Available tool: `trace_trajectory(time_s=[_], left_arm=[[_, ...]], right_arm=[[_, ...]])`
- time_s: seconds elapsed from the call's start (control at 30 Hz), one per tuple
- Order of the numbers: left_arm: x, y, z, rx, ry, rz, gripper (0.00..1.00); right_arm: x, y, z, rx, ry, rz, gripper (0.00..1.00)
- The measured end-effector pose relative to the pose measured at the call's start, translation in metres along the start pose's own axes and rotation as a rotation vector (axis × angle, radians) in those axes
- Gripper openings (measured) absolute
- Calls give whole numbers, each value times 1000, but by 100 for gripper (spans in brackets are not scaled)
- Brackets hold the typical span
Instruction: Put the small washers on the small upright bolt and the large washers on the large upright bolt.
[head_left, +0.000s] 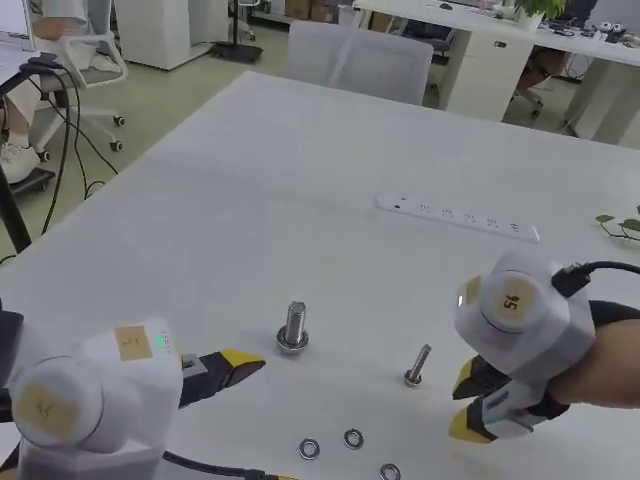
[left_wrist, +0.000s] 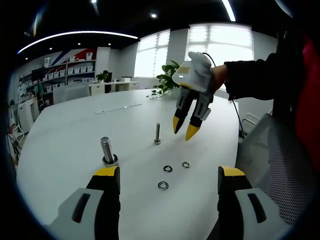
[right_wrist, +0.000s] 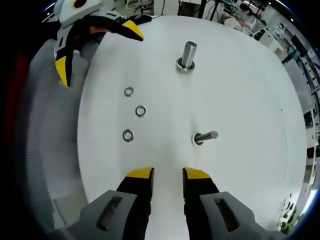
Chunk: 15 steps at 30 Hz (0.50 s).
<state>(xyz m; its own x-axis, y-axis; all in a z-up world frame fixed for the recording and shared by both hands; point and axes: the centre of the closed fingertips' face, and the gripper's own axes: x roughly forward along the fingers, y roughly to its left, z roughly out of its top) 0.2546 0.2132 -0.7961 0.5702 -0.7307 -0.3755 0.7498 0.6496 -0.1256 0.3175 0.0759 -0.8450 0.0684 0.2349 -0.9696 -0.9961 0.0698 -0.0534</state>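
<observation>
Silvery and flat, three washers (head_left: 353, 438) lie loose and close together on the white bench (head_left: 300, 180), near the person's edge. The large upright bolt (head_left: 293, 328) stands just beyond them with a ring (right_wrist: 184, 65) around its foot (a seated washer or the bolt's own flange, I cannot tell which). The small upright bolt (head_left: 418, 365) stands to its right, bare along its shank. The left hand-held gripper (left_wrist: 169, 174) has its jaws wide apart and empty, low over the bench, with the washers just ahead of it. The right hand-held gripper (right_wrist: 167, 172) has its jaws drawn narrow with a slim gap and nothing between them; it hangs above the bench beside the small bolt, tips pointing down. The step in hand looks like the pick of a washer, with no loose one lifted yet. The next move probably calls for choosing one washer and judging its size, though any difference is too slight to read here. The tips must then go down to the bench on either side of the rim before closing. A piece this thin could slide or flip, so the closing should be slow, and the hole then lined up over the matching bolt's tip.
</observation>
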Motion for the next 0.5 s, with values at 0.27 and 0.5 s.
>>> trace_trajectory(time_s=[0.27,0.5], left_arm=[[-1,0,2,5,-3,3,80],[-2,-2,2,7,-4,1,80]], right_arm=[[-2,14,1,-18,5,19,25],[-3,26,6,-35,2,33,25]])
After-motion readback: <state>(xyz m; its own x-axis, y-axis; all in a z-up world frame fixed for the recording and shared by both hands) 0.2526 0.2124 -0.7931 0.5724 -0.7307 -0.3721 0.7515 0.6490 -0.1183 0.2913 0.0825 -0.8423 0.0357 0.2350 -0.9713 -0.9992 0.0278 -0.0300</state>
